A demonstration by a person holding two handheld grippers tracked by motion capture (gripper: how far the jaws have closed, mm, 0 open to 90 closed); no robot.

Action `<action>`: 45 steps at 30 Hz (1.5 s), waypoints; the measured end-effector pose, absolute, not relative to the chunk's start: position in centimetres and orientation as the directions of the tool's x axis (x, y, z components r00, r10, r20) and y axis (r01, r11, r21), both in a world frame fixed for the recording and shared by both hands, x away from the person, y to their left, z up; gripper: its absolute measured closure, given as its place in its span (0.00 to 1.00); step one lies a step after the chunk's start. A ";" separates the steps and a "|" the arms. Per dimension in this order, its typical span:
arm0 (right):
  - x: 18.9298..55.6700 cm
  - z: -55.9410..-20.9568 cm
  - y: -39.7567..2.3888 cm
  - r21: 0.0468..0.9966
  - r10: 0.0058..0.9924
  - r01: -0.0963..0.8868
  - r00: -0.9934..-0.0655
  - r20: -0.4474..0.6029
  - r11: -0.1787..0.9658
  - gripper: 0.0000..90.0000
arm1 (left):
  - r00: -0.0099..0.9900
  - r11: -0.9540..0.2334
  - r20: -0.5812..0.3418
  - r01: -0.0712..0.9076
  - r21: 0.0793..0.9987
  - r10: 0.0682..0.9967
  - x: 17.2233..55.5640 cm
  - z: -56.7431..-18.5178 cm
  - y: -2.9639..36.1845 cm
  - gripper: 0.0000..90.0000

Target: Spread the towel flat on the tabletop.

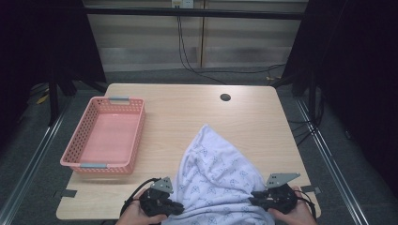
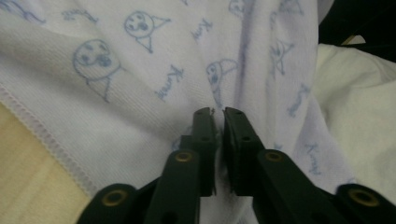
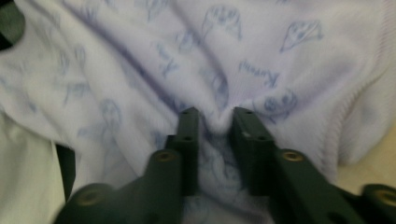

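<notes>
Left gripper view looks down two black jaws almost together, a thin fold of the cloth (image 2: 140, 93) pinched in the narrow slit between them; the fabric is white with pale blue doodled faces and scribbled words, its stitched hem running across bare wood at the lower left. Right gripper view has its jaws a little further apart, a puckered ridge of the same cloth bunched between the pads and gripped there. From the high view, the left gripper (image 1: 176, 207) sits at the cloth's near left corner and the right gripper (image 1: 256, 200) at its near right corner, each in a hand at the table's front edge, cables trailing. The cloth spreads from them in a rumpled wedge that narrows to a point near the middle of the table (image 1: 178, 101). A pink basket (image 1: 136, 133) stands well apart on the left, and a dark round hole (image 1: 225, 97) lies near the far edge.
</notes>
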State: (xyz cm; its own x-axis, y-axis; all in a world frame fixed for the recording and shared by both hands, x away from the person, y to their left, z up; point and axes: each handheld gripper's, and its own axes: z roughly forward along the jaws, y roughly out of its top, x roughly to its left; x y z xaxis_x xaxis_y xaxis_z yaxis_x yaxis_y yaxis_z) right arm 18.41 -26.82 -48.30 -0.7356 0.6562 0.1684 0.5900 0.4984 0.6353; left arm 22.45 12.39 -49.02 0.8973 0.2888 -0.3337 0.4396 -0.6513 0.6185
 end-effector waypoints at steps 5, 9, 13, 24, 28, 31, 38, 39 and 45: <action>20.7 -46.2 -27.8 0.733 0.711 0.567 -0.683 0.164 0.376 0.66 | 0.878 -0.552 -0.308 0.471 0.688 0.366 25.8 -47.8 11.8 0.77; 22.1 -46.5 -28.8 0.717 0.768 0.595 -0.626 0.131 0.363 0.62 | 0.844 -0.484 -0.302 0.509 0.712 0.443 29.5 -47.7 11.1 0.72; 23.1 -48.1 -29.4 0.696 0.800 0.636 -0.582 0.148 0.334 0.57 | 0.826 -0.488 -0.298 0.532 0.692 0.479 31.8 -49.1 10.2 0.72; 23.8 -45.0 -30.8 0.790 0.797 0.555 -0.586 0.148 0.261 1.00 | 0.844 -0.561 -0.251 0.509 0.653 0.474 29.2 -49.5 11.7 0.80; 21.3 -43.2 -32.4 0.832 0.809 0.508 -0.573 0.132 0.224 1.00 | 0.846 -0.577 -0.266 0.515 0.635 0.462 27.0 -49.3 12.9 0.78; 19.3 -43.9 -32.8 0.808 0.799 0.538 -0.582 0.152 0.238 1.00 | 0.850 -0.592 -0.315 0.522 0.614 0.423 25.6 -49.1 13.6 0.76; 17.5 -46.4 -32.7 0.743 0.799 0.607 -0.578 0.168 0.283 0.81 | 0.843 -0.517 -0.330 0.525 0.676 0.424 27.1 -48.1 13.9 0.71; 17.9 -46.2 -32.6 0.754 0.800 0.595 -0.578 0.161 0.278 0.78 | 0.838 -0.497 -0.321 0.526 0.690 0.440 28.1 -47.8 13.6 0.72; 24.3 -45.2 -30.1 0.778 0.788 0.556 -0.601 0.132 0.293 0.62 | 0.790 -0.448 -0.261 0.548 0.706 0.555 33.4 -48.5 11.7 0.63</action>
State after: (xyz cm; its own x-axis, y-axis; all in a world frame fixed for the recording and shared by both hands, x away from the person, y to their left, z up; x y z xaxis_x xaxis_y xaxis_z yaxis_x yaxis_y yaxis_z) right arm 24.28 -30.09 -45.21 -0.6010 0.7882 0.1322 0.5560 0.2935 0.7777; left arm 33.41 11.73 -48.53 0.7898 0.5552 -0.2605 0.5481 -0.4484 0.7061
